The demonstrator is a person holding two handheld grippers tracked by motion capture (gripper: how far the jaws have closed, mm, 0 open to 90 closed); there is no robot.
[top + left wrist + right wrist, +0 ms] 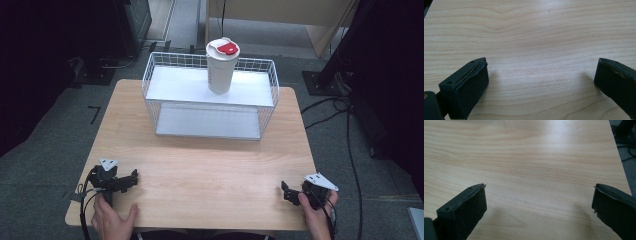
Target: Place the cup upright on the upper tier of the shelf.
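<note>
A white paper cup (220,67) with a white lid and a red tab stands upright on the top shelf of a white wire rack (150,82), which sits at the far middle of the light wooden table (200,170). The cup is toward the right of the shelf's centre, close to the rack's back rail.

Both grippers are at the near edge of the table, well apart from the cup and from each other. The left gripper (131,179) lies low over the near left corner, held by the person's left hand (111,220), its jaws pointing toward the table's middle. The right gripper (287,192) is at the near right corner in the person's right hand (316,212), jaws pointing inward to the left (so the two grippers roughly face one another across the bare wood).

In the left gripper view the left gripper (541,72) has its jaws spread wide with nothing between them but wood grain. The right gripper view shows the same for the right gripper (540,200): jaws released, wide apart, holding nothing, with the table's edge and dark floor at the upper right.

The cup is far ahead of both grippers, nearer the midline between them, with the rack's lower shelf (207,121) and a broad stretch of open tabletop in between.
</note>
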